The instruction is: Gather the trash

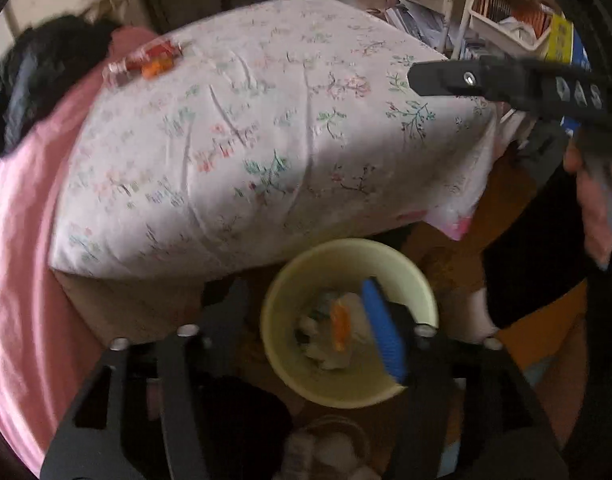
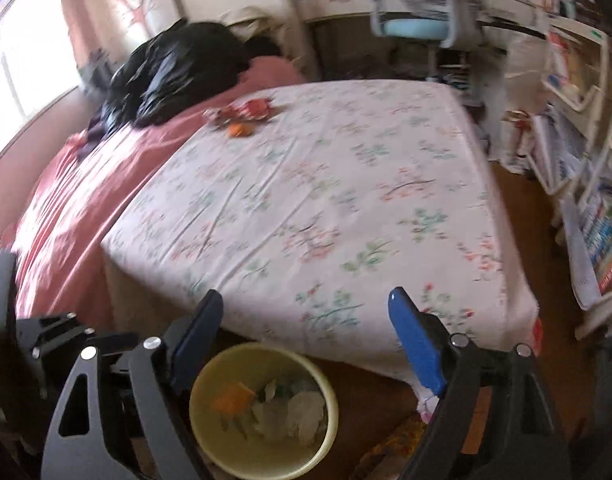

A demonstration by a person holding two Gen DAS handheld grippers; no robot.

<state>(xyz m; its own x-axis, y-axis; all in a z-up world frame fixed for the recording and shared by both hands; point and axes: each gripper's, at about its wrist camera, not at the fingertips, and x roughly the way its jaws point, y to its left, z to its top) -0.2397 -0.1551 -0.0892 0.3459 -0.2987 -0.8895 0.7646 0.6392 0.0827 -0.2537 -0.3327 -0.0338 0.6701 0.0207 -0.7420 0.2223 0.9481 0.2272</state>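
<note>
A pale yellow bin (image 1: 289, 272) (image 2: 241, 350) stands on the floor at the foot of the bed. It holds crumpled white paper (image 1: 326, 356) (image 2: 301, 412) and an orange scrap (image 1: 340, 326) (image 2: 233, 398). My left gripper (image 1: 301, 312) hangs over the bin, open, with nothing between its blue pads. My right gripper (image 2: 306, 340) is open and empty too, just above the bin's far rim. Red and orange wrappers (image 1: 153, 60) (image 2: 245, 114) lie on the bed's far side.
The bed has a floral sheet (image 1: 265, 140) (image 2: 326, 200) and a pink blanket (image 1: 21, 220) (image 2: 85, 200) with a black heap (image 2: 173, 68) on it. Shelves of books (image 2: 586, 160) line the right wall. A blue chair (image 2: 414, 24) stands behind the bed.
</note>
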